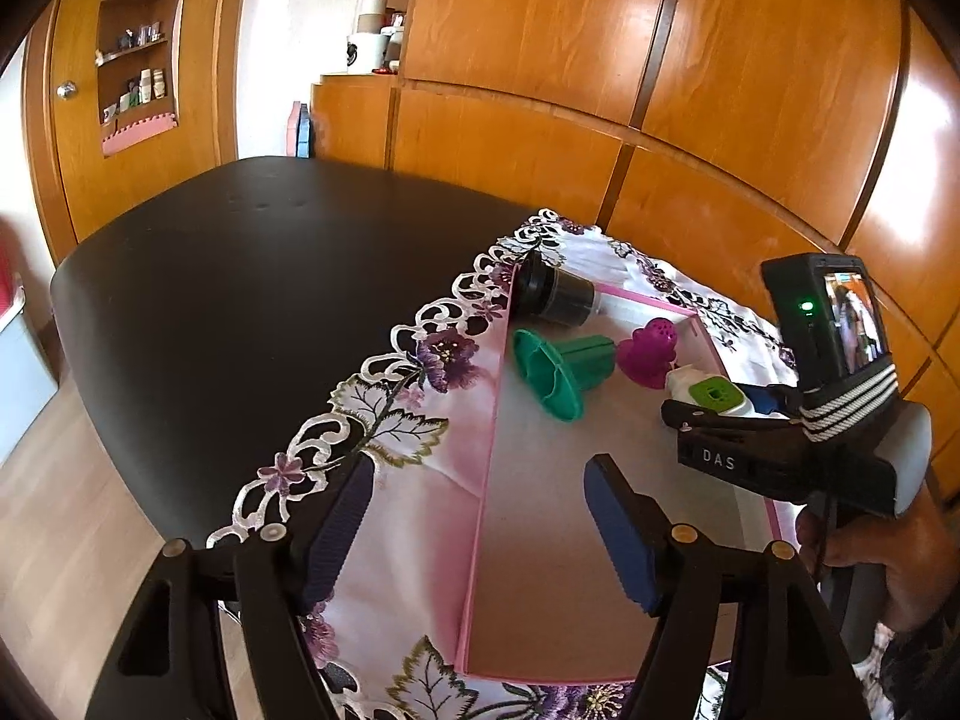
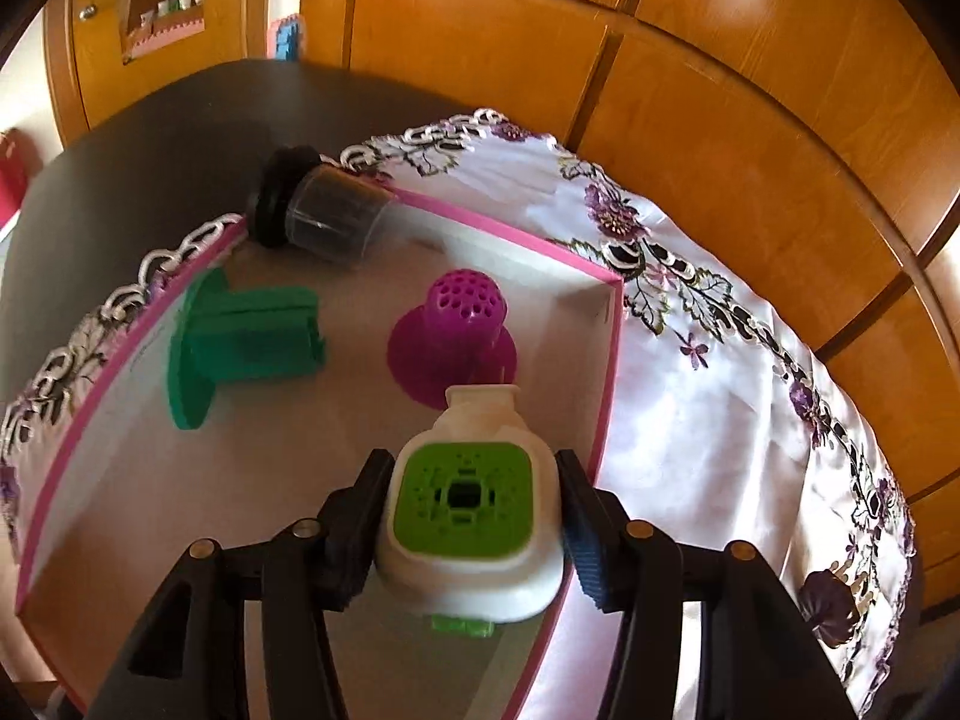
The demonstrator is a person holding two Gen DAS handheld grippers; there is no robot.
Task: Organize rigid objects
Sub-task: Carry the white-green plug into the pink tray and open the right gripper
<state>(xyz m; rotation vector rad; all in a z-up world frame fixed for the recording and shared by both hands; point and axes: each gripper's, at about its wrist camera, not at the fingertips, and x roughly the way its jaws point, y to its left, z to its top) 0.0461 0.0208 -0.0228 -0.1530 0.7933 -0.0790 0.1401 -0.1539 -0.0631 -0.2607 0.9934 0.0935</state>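
Note:
A shallow pink-rimmed box [image 1: 480, 540] [image 2: 606, 372] lies on a floral tablecloth. In it lie a green flanged piece [image 1: 558, 369] [image 2: 240, 342], a magenta perforated piece [image 1: 651, 351] [image 2: 456, 336] and a dark clear cup with a black lid [image 1: 555, 294] [image 2: 324, 216] at the far corner. My right gripper [image 2: 468, 516] [image 1: 750, 405] is shut on a white device with a green top [image 2: 465, 498] [image 1: 708, 390], held over the box's right side. My left gripper [image 1: 480, 534] is open and empty, straddling the box's left wall.
The white embroidered cloth [image 1: 390, 414] [image 2: 720, 390] covers part of a black table [image 1: 240, 300] [image 2: 150, 138]. Wooden cabinets [image 1: 600, 60] stand close behind the table. A shelf niche [image 1: 138, 48] with small items is at the far left.

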